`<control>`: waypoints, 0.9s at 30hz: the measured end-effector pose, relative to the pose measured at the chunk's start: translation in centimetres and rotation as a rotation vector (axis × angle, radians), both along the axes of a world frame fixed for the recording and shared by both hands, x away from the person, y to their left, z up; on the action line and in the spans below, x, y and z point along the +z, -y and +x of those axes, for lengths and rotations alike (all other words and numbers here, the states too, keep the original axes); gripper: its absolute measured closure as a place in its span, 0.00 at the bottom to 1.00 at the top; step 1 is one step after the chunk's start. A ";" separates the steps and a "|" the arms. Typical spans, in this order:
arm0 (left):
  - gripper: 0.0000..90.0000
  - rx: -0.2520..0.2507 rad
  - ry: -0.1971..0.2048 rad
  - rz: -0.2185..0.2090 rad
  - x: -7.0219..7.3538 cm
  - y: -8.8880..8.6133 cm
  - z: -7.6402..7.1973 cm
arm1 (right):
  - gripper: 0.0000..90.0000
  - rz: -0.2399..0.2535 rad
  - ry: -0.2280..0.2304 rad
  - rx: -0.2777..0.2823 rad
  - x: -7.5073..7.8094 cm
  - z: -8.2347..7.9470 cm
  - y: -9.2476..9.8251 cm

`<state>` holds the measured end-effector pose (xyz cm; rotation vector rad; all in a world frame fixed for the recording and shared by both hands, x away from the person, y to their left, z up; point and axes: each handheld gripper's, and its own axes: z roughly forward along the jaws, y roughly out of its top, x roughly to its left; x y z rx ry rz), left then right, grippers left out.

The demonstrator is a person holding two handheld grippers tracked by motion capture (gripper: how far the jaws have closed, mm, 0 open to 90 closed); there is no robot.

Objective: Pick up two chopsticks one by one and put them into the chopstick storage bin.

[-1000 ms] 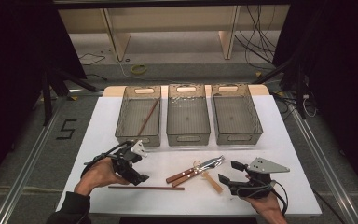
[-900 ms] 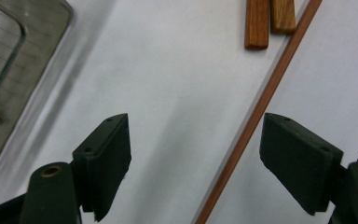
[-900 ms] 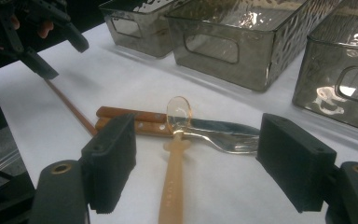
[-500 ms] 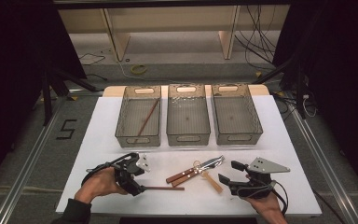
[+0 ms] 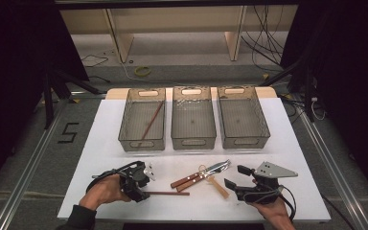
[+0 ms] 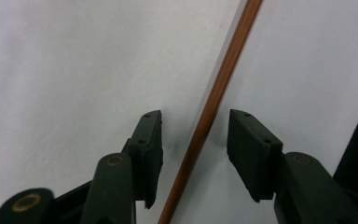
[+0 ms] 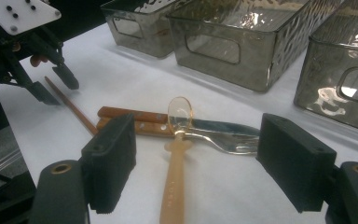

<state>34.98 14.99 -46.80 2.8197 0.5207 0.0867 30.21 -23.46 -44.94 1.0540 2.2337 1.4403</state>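
High view: left hand-held gripper (image 5: 143, 194) has dropped from above the surface (image 5: 105, 143) onto the chopstick (image 5: 167, 193) lying on it. Its jaws have just been closing and now straddle the stick, pads not yet touching. Right hand-held gripper (image 5: 234, 177) unmoved, jaws open, empty.
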 end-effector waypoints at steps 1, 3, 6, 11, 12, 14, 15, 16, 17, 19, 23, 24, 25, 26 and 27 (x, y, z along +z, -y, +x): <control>0.62 0.001 -0.006 0.011 -0.1 0.0 0.1 | 0.32 -0.001 0.001 0.000 0.0 0.0 0.0; 0.63 0.035 -0.010 -0.011 -0.2 0.0 0.1 | 0.32 0.000 0.000 0.000 0.0 0.0 0.0; 0.64 0.041 -0.018 -0.007 -0.2 0.0 0.2 | 0.32 0.001 0.001 -0.001 0.0 0.0 0.0; 0.66 0.045 -0.022 -0.010 -0.2 -0.2 0.3 | 0.32 -0.001 0.000 0.000 0.0 0.0 0.0; 0.67 0.040 -0.018 -0.007 -0.2 -0.2 0.3 | 0.32 -0.001 0.001 -0.001 0.0 0.0 0.0; 0.68 0.039 -0.016 -0.008 -0.2 -0.2 0.3 | 0.32 -0.001 0.002 0.000 0.0 0.0 0.0; 0.69 0.041 -0.010 -0.011 -0.2 -0.1 0.2 | 0.32 -0.002 0.002 0.000 0.0 0.0 0.0; 0.70 0.035 -0.009 -0.011 -0.2 -0.1 0.1 | 0.32 -0.001 0.001 -0.001 0.0 0.0 0.0; 0.72 0.006 -0.006 0.008 -0.1 -0.1 0.2 | 0.32 0.000 0.000 0.000 0.0 0.0 0.0; 0.76 -0.019 -0.002 0.007 -0.1 0.0 0.0 | 0.32 -0.002 0.001 -0.001 0.0 0.0 0.0; 0.83 -0.055 0.002 0.010 -0.1 0.2 -0.2 | 0.32 -0.002 0.000 0.000 0.0 0.0 0.0; 0.84 -0.077 0.007 0.021 0.0 0.2 -0.2 | 0.32 -0.003 0.000 0.000 0.0 0.0 0.0; 0.85 -0.083 0.013 0.018 0.0 0.2 -0.3 | 0.32 -0.002 -0.001 0.000 0.0 0.0 0.0; 0.85 -0.089 0.013 0.018 0.0 0.2 -0.4 | 0.32 -0.002 -0.001 0.000 0.0 0.0 0.0; 0.86 -0.101 0.017 0.020 0.0 0.2 -0.4 | 0.32 -0.002 0.000 0.000 0.0 0.0 0.0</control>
